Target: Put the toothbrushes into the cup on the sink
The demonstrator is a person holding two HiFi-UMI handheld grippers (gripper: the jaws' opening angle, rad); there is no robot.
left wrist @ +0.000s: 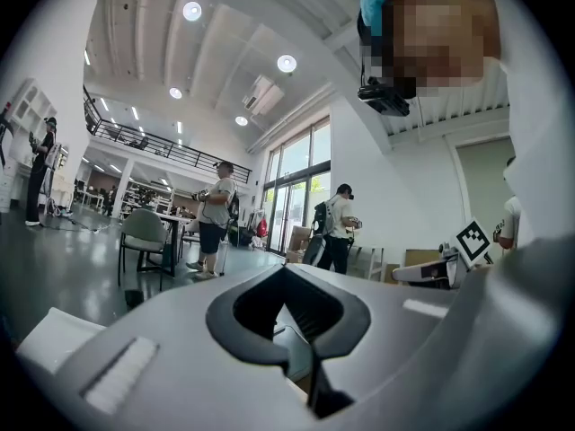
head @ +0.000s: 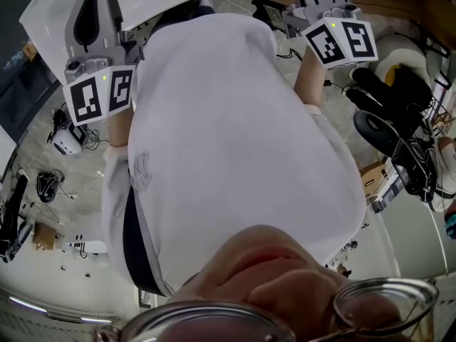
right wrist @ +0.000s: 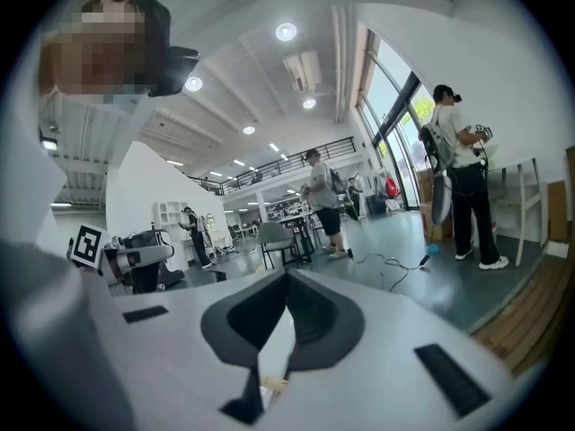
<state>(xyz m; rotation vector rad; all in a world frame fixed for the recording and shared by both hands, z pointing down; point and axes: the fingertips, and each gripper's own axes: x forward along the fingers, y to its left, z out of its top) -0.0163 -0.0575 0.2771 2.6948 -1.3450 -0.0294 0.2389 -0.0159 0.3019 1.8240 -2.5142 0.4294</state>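
A large hall with a glossy grey floor point(left wrist: 63, 268) is filling both gripper views; in the head view a person's white shirt point(head: 235, 155) is taking up the middle, from 12 o'clock down to 6 o'clock; other people are standing about the hall, one in a white top point(left wrist: 216, 218) near a grey chair point(left wrist: 144, 232) at 9 o'clock of the left gripper view, one with a backpack point(right wrist: 463, 178) at 3 o'clock of the right gripper view; the left gripper point(left wrist: 286, 277) is pointing out level into the room, its jaws pressing together with nothing between them; the right gripper point(right wrist: 287, 277) is likewise closing tight on nothing; each one's marker cube is showing in the head view, the left cube point(head: 100, 97) at 10 o'clock, the right cube point(head: 342, 41) at 2 o'clock; the toothbrushes and the cup are lying outside all three views.
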